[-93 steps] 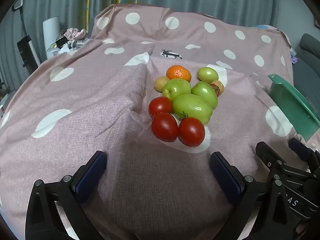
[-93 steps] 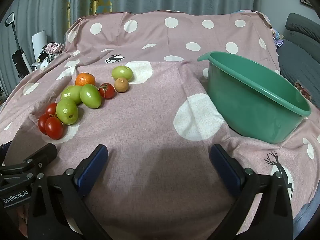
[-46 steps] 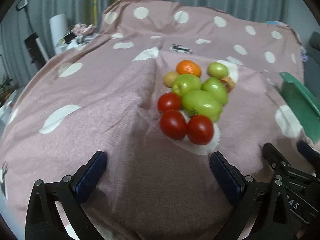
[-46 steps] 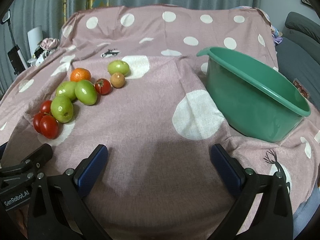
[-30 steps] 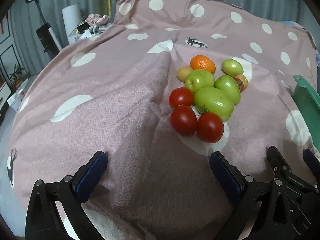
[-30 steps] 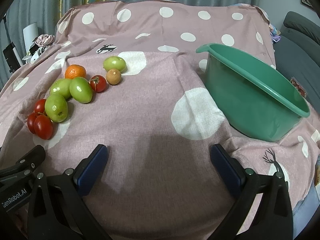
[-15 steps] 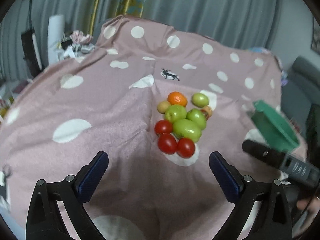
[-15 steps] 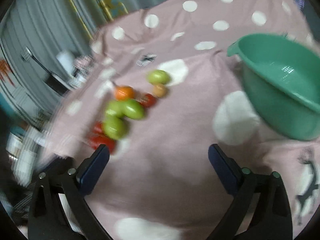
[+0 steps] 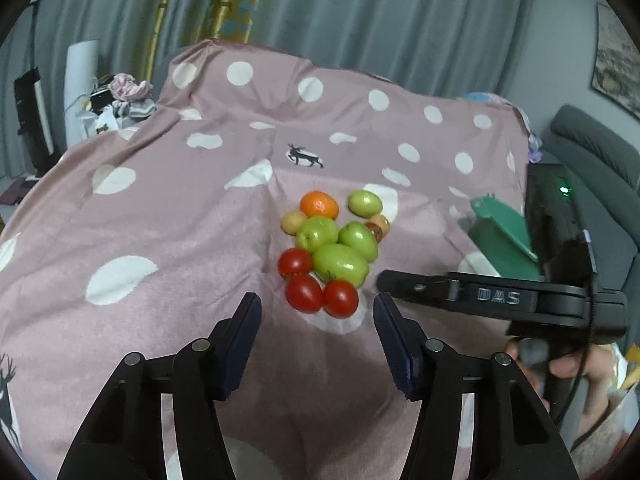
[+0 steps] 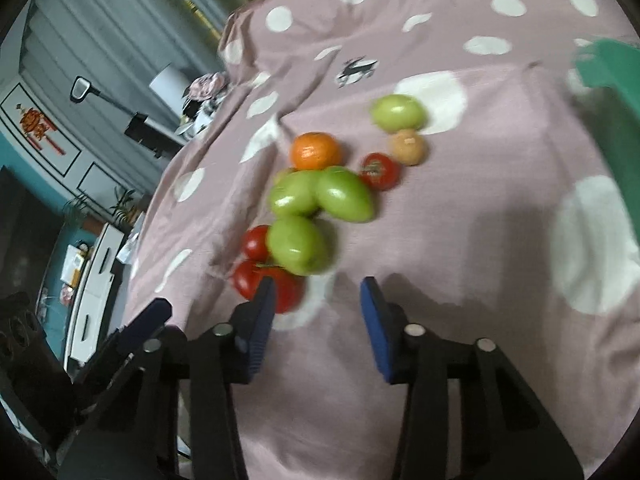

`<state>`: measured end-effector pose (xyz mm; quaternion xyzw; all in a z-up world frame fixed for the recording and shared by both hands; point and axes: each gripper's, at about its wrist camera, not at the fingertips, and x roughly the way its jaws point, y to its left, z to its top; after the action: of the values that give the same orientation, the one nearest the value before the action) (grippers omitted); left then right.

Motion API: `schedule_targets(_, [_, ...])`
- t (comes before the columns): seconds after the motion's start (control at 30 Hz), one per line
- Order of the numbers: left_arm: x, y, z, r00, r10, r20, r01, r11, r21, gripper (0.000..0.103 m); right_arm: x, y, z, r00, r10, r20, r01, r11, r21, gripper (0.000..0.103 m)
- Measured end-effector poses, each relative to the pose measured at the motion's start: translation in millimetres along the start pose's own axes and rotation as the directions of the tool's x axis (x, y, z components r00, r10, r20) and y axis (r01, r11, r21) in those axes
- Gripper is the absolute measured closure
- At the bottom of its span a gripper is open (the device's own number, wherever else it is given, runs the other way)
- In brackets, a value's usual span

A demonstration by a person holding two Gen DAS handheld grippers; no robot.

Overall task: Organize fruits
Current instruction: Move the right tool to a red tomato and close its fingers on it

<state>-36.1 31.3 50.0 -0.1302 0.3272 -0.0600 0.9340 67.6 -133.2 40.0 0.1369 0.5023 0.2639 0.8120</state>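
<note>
All the round red, green and orange fruits (image 9: 332,252) are lying clustered on the pink polka-dot cloth (image 9: 160,220), none visibly in the green plastic basin (image 9: 502,232). Left gripper (image 9: 316,320) and right gripper (image 10: 316,300) are closing on nothing; sorting is not yet begun.

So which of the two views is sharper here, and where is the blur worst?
Left wrist view: sharp on the fruit, with fisheye bending and dark corners. Right wrist view: tilted and motion-smeared overall, worst on the basin and the green tomatoes; its fingers cast shadows on the cloth.
</note>
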Motion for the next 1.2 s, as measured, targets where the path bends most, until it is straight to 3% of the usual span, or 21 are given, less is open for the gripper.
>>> schedule_targets(0.13, [2.5, -2.9, -1.4, 0.999, 0.048, -0.004, -0.048, 0.999, 0.014, 0.044, 14.3, 9.3, 2.8, 0.998, -0.057, -0.022, 0.057, 0.998, -0.020, 0.071])
schedule_targets(0.27, [0.3, -3.1, -1.0, 1.000, -0.008, 0.005, 0.008, 0.999, -0.035, 0.044, 17.0, 1.4, 6.2, 0.998, 0.032, -0.049, -0.029, 0.998, 0.064, 0.076])
schedule_targets(0.47, [1.5, -5.1, -2.6, 1.000, 0.029, 0.001, -0.029, 1.000, -0.004, 0.044, 18.7, 1.7, 2.6, 0.991, 0.105, -0.080, -0.096, 0.990, 0.102, 0.074])
schedule_targets(0.73, [-3.7, 20.8, -1.9, 0.998, 0.068, 0.010, -0.067, 0.991, -0.114, 0.044, 29.0, 16.6, -1.6, 0.985, 0.121, -0.122, -0.114, 0.992, 0.061, 0.073])
schedule_targets(0.83, [-4.3, 19.1, -1.4, 0.996, 0.085, 0.021, -0.083, 0.992, -0.095, 0.044, 29.3, 17.0, -1.1, 0.990, 0.097, -0.098, -0.091, 0.994, 0.065, 0.074])
schedule_targets(0.97, [-6.7, 6.3, 1.0, 0.998, 0.020, 0.052, -0.017, 0.998, -0.061, 0.044, 26.8, 11.4, -3.0, 0.988, 0.117, -0.101, -0.110, 0.991, 0.078, 0.075])
schedule_targets(1.1, [5.8, -5.0, -1.0, 0.999, 0.046, 0.005, -0.046, 0.999, -0.012, 0.044, 18.2, -1.0, -3.0, 0.990, 0.107, -0.093, -0.096, 0.989, 0.117, 0.075])
schedule_targets(1.2, [7.0, -8.7, -1.6, 1.000, 0.016, 0.009, -0.015, 1.000, -0.009, 0.044, 8.2, -11.6, -3.1, 0.992, 0.090, -0.085, -0.078, 0.988, 0.137, 0.075])
